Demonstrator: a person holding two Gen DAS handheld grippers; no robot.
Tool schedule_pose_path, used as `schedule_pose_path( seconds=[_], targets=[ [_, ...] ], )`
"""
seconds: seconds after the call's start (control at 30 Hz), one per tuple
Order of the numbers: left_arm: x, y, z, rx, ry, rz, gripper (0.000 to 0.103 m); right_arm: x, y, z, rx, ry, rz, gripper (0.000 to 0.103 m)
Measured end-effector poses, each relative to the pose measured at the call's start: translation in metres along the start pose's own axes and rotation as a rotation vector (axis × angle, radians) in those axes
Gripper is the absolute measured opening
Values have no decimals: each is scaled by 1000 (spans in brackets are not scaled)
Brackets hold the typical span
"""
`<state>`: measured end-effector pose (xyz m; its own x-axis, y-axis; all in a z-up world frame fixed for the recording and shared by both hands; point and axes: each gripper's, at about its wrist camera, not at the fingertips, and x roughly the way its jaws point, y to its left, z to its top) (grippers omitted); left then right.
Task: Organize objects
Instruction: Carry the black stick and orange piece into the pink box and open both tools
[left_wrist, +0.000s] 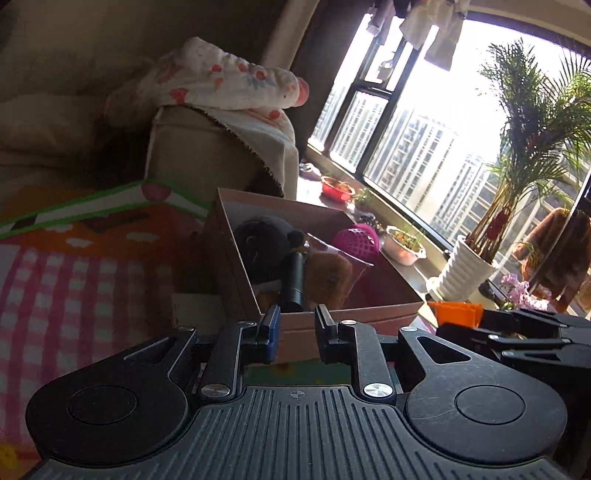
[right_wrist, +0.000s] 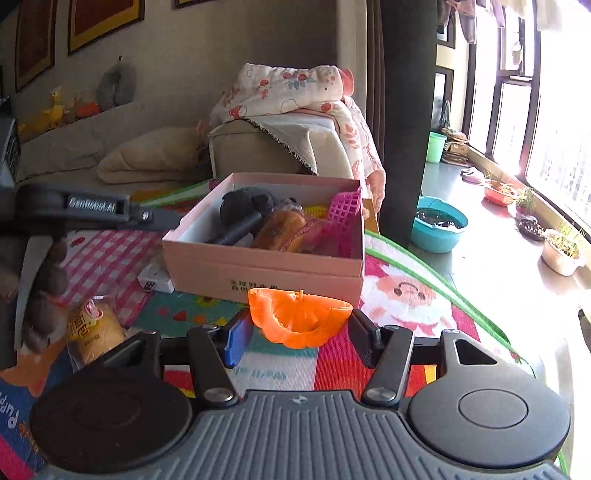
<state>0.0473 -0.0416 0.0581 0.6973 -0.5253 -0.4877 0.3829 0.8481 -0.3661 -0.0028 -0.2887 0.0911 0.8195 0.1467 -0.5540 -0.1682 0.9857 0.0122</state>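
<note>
Right hand-held gripper (right_wrist: 299, 334) clamps orange pumpkin (right_wrist: 297, 317) — before box (right_wrist: 258, 266).

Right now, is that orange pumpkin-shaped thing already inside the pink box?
No, the right gripper holds the orange pumpkin piece in front of the pink box.

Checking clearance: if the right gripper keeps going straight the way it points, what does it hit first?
Probably the near wall of the pink box. The right gripper, shut on the orange pumpkin-shaped piece, points straight at it; the gap looks small, though depth is unclear.
</note>
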Motion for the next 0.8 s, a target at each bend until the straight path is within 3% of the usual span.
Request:
schedule_pose_path(
  seconds=[0.13, 0.17, 0.2, 0.27, 0.37, 0.5, 0.63, 0.7, 0.8],
  targets=[
    [-14, 7, -13, -37, 13, -47, 22, 26, -3, 45, -2, -26, -6, 57],
    [-18, 10, -15, -46, 7, -40, 22, 34, -3, 51, -10, -12, -2, 60],
    [-22, 13, -17, -49, 0, -30, 22, 45, -3, 57, -14, 7, -2, 71],
    [-31, 21, -19, -45, -18, -1, 22, 59, -2, 63, -17, 29, -13, 77],
    [-46, 35, -21, -58, -38, 41, 22, 72, -10, 72, 12, 46, -18, 77],
    [-58, 55, -20, -113, -60, 58, 22, 102, -23, 88, 14, 45, -114, 77],
    [-67, 66, -24, -144, -69, 52, 22, 154, -27, 99, 39, 131, -167, 77],
    [-70, 71, -26, -154, -66, 54, 22, 164, -24, 102, 73, 142, -132, 77],
    [-73, 78, -29, -170, -68, 66, 22, 168, -14, 105, 124, 160, -8, 77]
  ],
)
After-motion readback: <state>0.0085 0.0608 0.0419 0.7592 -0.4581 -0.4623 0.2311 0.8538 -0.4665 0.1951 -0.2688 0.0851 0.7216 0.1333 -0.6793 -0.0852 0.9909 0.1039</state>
